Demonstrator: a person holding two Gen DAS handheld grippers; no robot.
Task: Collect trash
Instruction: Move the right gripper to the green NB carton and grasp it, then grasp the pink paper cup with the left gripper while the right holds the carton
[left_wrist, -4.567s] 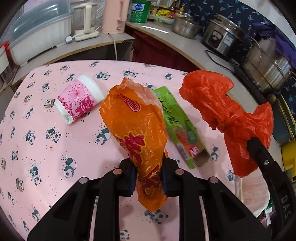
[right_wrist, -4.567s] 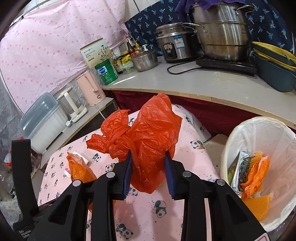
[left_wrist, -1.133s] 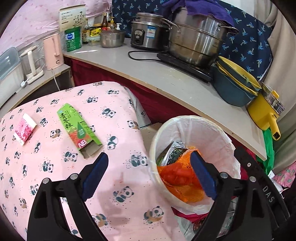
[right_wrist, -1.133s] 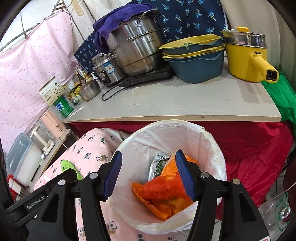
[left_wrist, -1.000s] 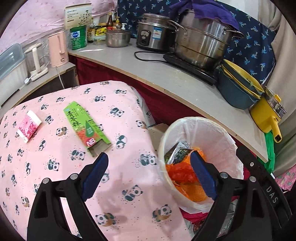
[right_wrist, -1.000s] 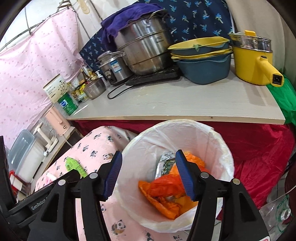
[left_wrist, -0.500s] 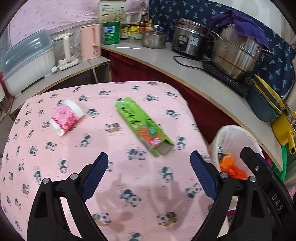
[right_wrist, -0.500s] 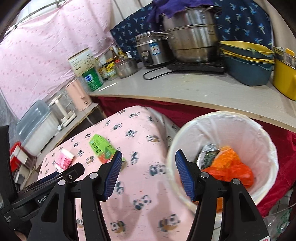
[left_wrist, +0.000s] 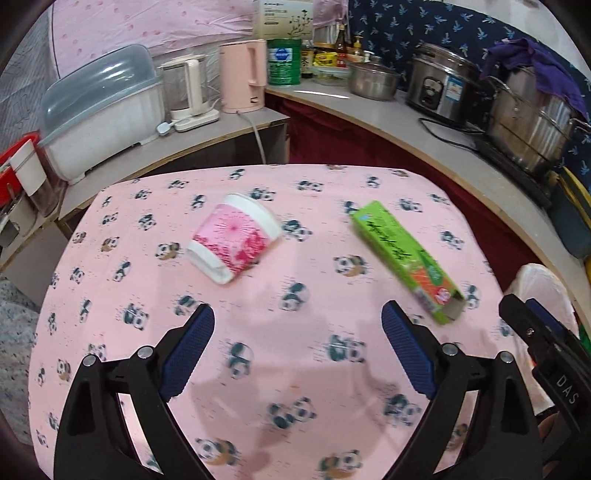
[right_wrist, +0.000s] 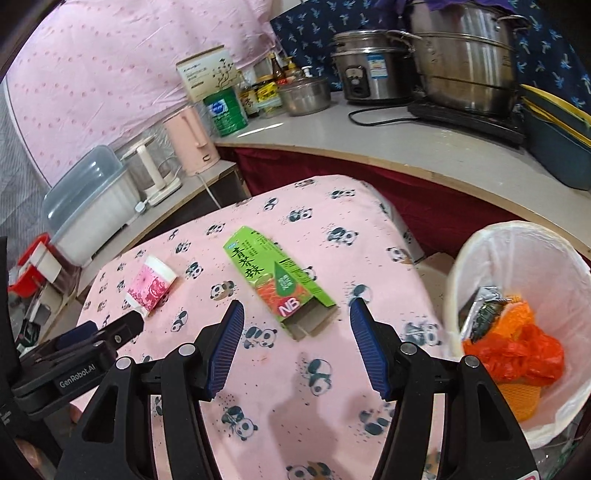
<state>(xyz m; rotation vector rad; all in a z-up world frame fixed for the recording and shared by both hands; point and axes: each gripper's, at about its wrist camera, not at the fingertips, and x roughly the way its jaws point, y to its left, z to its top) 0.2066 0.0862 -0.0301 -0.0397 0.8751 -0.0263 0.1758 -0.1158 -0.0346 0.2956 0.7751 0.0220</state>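
Observation:
A pink and white paper cup (left_wrist: 234, 238) lies on its side on the pink panda tablecloth (left_wrist: 258, 369); it also shows in the right wrist view (right_wrist: 149, 286). A green carton (left_wrist: 404, 258) lies flat to its right, open end toward me, also in the right wrist view (right_wrist: 279, 280). My left gripper (left_wrist: 297, 328) is open and empty above the cloth, short of the cup. My right gripper (right_wrist: 297, 321) is open and empty just short of the carton's open end. The white-lined bin (right_wrist: 517, 258) at the table's right holds orange and red bags (right_wrist: 517, 354).
A counter (right_wrist: 406, 147) curves behind the table with a pink kettle (left_wrist: 243, 75), green tin (left_wrist: 282, 61), rice cooker (left_wrist: 441, 88), steel pots (left_wrist: 528, 118) and stacked bowls (right_wrist: 557, 147). A covered dish rack (left_wrist: 99, 110) stands at the far left.
Both grippers have swung left from over the bin to over the table. The bags they held 4.6 s ago now lie in the bin. Cup and carton are nearer.

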